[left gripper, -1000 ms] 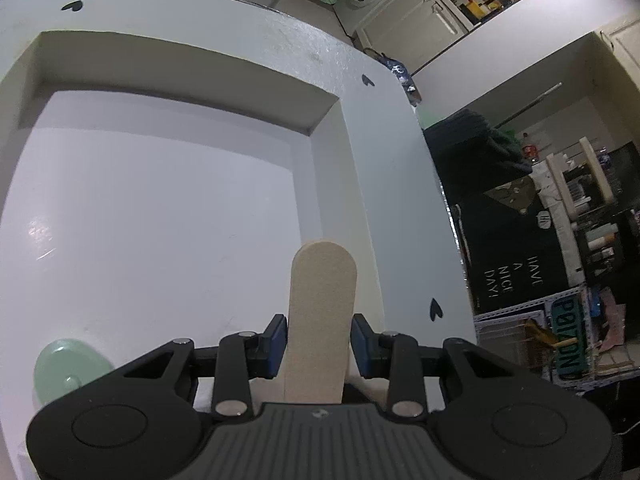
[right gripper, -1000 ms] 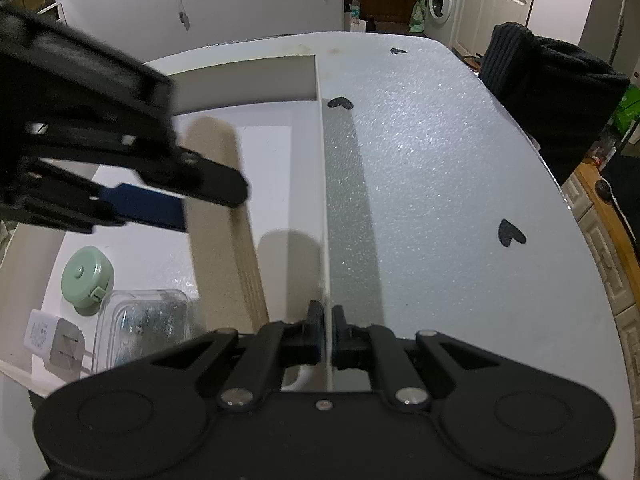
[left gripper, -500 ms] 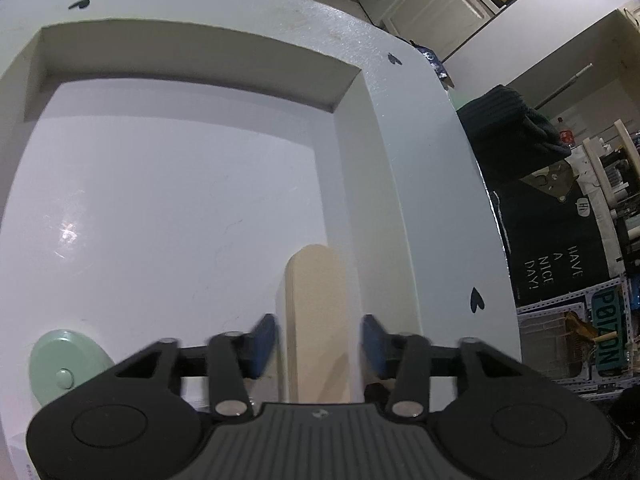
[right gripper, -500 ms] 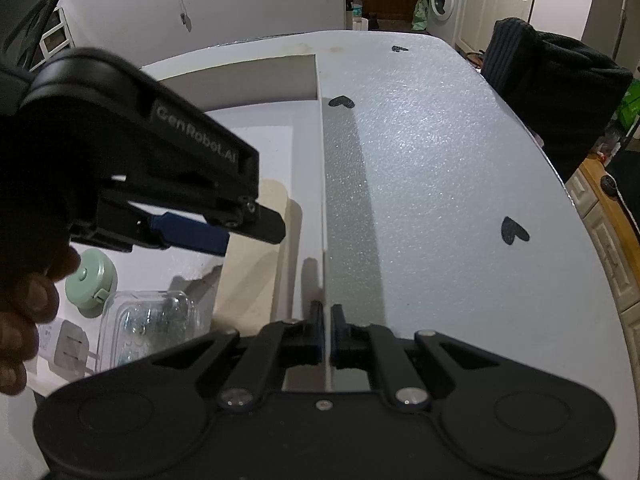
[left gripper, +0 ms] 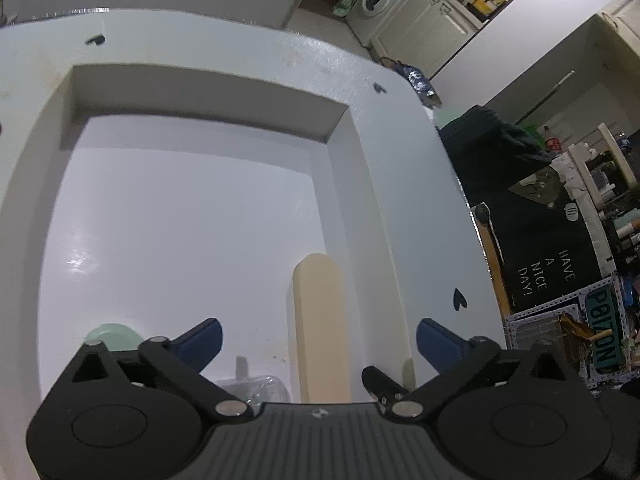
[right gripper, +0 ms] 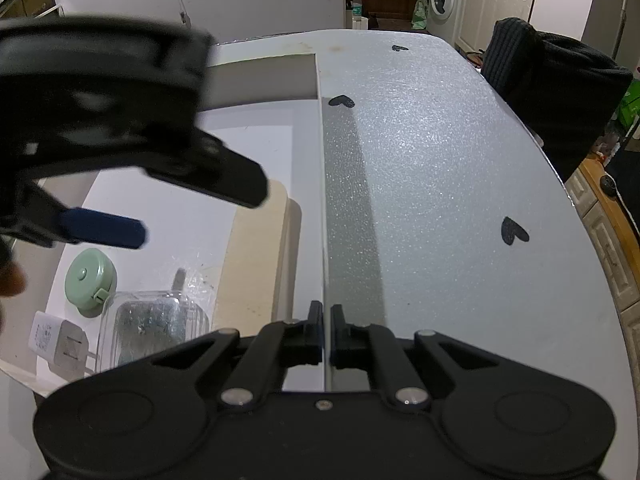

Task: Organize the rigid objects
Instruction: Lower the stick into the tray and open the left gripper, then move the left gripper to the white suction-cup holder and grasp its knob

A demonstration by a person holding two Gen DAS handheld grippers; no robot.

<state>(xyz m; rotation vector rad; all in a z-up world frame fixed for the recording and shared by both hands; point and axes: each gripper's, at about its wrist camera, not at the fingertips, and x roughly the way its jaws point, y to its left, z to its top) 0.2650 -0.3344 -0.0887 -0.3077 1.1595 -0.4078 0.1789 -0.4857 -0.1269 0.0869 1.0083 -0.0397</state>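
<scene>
Left gripper (left gripper: 318, 334) jaws now spread wide, raised above the tray (left gripper: 340, 216); a second ago it pinched the wooden board (left gripper: 320, 328). Board released, lying flat at 5 o'clock on the tray floor, just beside the right wall. Green round case (right gripper: 90, 278) at 7 o'clock. Right gripper (right gripper: 326, 330) pinches the tray wall (right gripper: 323, 200). Placement looks done.

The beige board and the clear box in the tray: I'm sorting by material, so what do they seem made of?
The beige board looks like unfinished wood or fibreboard: matte, even tan, rounded end, no shine. The clear box looks like thin glossy plastic: see-through walls with bright glints, dark contents showing through.
</scene>
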